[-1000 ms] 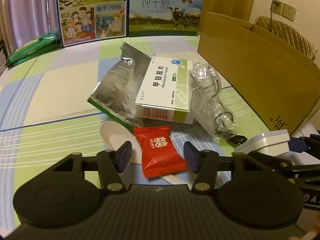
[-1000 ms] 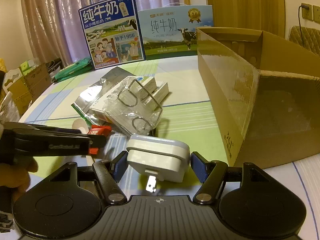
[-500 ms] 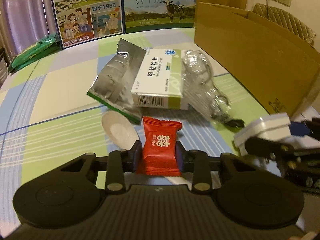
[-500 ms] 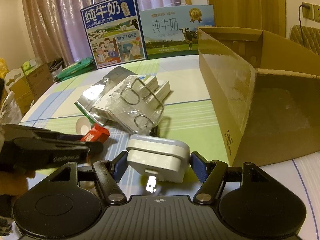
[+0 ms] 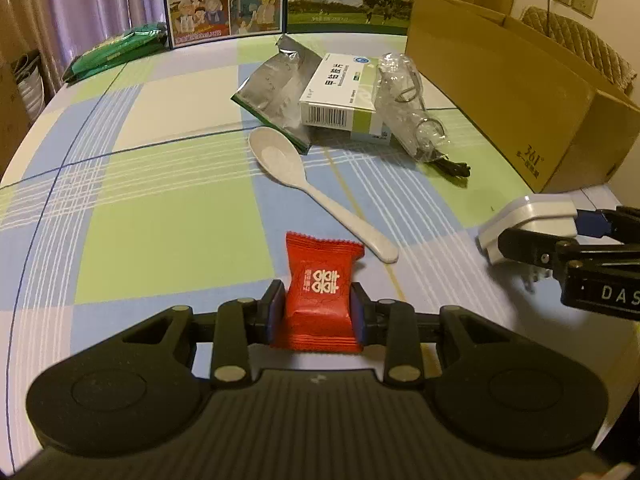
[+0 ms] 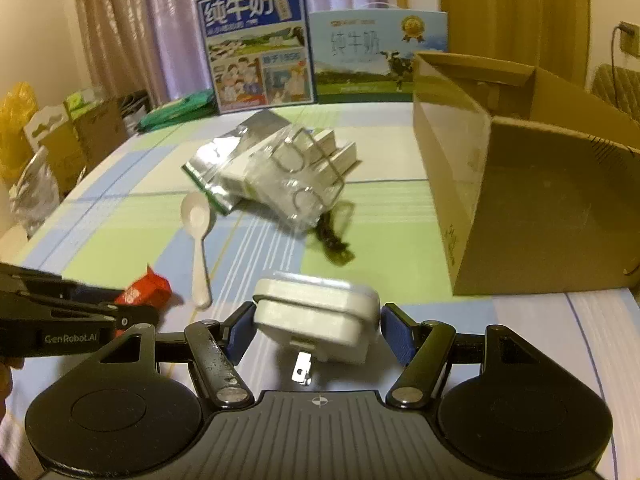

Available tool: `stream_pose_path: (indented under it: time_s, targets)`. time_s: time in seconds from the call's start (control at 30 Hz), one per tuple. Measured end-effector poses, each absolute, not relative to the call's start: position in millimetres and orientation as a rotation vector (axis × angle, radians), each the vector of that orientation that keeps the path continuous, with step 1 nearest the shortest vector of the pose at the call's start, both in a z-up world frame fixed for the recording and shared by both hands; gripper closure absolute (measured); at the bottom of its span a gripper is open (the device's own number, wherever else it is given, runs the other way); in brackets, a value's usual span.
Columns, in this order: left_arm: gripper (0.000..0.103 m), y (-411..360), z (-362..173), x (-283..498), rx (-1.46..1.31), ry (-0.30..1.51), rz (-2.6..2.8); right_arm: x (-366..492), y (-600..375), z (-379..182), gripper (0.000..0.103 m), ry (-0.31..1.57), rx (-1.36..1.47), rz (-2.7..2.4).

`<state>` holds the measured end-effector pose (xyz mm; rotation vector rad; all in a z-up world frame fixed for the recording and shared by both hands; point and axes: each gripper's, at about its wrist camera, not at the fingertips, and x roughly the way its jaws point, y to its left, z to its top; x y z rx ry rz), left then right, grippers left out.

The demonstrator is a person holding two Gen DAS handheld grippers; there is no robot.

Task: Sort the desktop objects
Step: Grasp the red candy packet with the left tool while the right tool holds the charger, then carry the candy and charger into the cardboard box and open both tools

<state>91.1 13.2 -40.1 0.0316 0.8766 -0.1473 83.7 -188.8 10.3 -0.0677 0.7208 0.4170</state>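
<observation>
Pinching a red candy [image 5: 320, 292] at lower centre, the left gripper [image 5: 318, 314] held only soft wrapper, which could slip. The right gripper [image 6: 316, 326] clamped a white plug [image 6: 316, 318]; the box [image 6: 532, 184] stood at right.

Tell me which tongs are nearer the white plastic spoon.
Left. The left tongs, shut on the red candy packet, sit just short of the white plastic spoon handle's tip. The right tongs, holding the white plug adapter, are off to its right.

Red candy packet [image 5: 320, 292] pinched upright; white plug [image 6: 316, 312] seemingly gripped.
</observation>
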Motion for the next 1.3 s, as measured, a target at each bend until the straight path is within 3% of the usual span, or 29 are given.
stream_pose_path:
  time_s: [0.13,0.3,0.57,0.63,0.7,0.9,1.0,1.3]
  targets:
    - [0.074,13.4,-40.8,87.9,0.038,0.869,-0.137,82.7,-185.6,7.2,0.037,0.718,-0.083,0.415]
    - [0.060,12.8,-41.6,90.2,0.033,0.865,-0.130,84.6,-186.7,2.1,0.028,0.735,-0.080,0.396]
    - [0.059,10.7,-42.6,93.3,0.050,0.864,-0.124,88.3,-186.2,-2.1,0.026,0.754,-0.052,0.388]
    - [0.064,9.2,-42.0,93.3,0.064,0.868,-0.126,88.0,-186.7,-2.1,0.026,0.754,-0.050,0.386]
    - [0.078,6.5,-40.5,92.8,0.080,0.869,-0.129,88.0,-187.0,-1.8,0.026,0.750,-0.051,0.383]
    - [0.080,3.2,-38.7,90.2,0.105,0.859,-0.128,89.6,-186.5,-2.8,0.027,0.748,-0.049,0.377]
    - [0.080,1.7,-36.6,89.8,0.104,0.853,-0.136,90.2,-185.0,-3.3,0.039,0.745,-0.055,0.380]
    - [0.080,-1.6,-25.7,88.6,0.085,0.824,-0.157,83.9,-186.0,7.7,0.041,0.677,-0.057,0.384]
